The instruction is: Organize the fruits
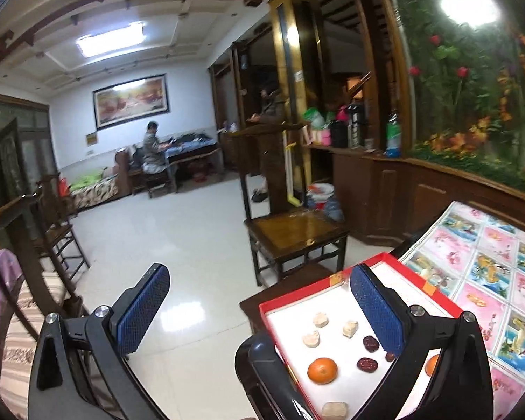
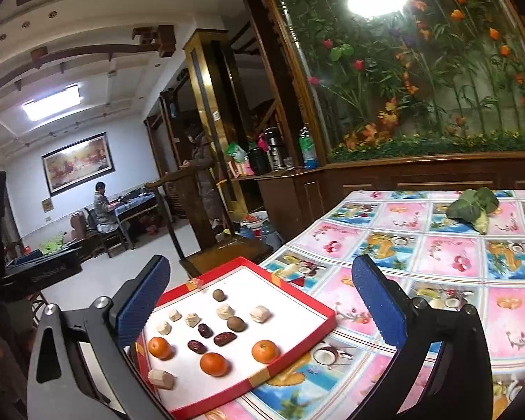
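Both grippers hang above the table with their jaws spread wide and nothing between them: the left gripper at the lower middle of its view, the right gripper likewise. The fruit sits in a red tray at the lower centre of the right view, on the patterned cloth. Inside are three oranges, three red dates, two brown round fruits and several pale chunks, which may be candies; the view is too coarse to tell. Like items lie roughly near each other but loosely, with one chunk stray at the lower left. A leafy vegetable lies well apart, upper right. By my reading the sorting is barely begun; grouping remains.
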`<state>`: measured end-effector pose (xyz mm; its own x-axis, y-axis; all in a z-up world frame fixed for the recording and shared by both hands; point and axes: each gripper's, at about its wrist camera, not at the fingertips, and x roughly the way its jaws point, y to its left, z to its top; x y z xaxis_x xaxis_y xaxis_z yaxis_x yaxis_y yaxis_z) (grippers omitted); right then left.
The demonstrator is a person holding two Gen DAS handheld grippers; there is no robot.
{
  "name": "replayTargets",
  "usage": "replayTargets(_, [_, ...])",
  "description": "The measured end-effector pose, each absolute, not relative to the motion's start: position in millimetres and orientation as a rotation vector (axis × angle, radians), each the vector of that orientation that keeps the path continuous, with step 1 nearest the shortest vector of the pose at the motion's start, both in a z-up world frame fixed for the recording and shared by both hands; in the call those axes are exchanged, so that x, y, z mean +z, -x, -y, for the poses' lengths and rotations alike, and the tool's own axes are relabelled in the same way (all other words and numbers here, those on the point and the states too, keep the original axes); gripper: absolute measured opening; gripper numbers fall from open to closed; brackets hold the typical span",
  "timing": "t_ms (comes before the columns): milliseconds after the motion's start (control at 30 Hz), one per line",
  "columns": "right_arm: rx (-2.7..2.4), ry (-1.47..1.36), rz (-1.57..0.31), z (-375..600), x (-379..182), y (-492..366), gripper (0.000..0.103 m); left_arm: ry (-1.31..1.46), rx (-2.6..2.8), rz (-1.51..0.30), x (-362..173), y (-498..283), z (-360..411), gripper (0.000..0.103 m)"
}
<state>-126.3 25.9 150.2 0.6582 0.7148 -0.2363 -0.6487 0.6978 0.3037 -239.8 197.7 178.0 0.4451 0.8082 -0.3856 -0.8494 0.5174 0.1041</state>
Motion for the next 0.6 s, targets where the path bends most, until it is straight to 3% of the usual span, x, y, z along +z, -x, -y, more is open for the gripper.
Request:
replayTargets(400, [0.766,-0.233,-0.375,-16.3,143.9,120.6,0.103,0.022,0.907,-0.509,183.7,219.8,-179.1,0.103])
replayTargets(600, [0.747,-0.226,-0.352,-16.4,144.0,123.0,0.103,0.022,0.92,-0.464,185.3,225.1,-176.8,0.103])
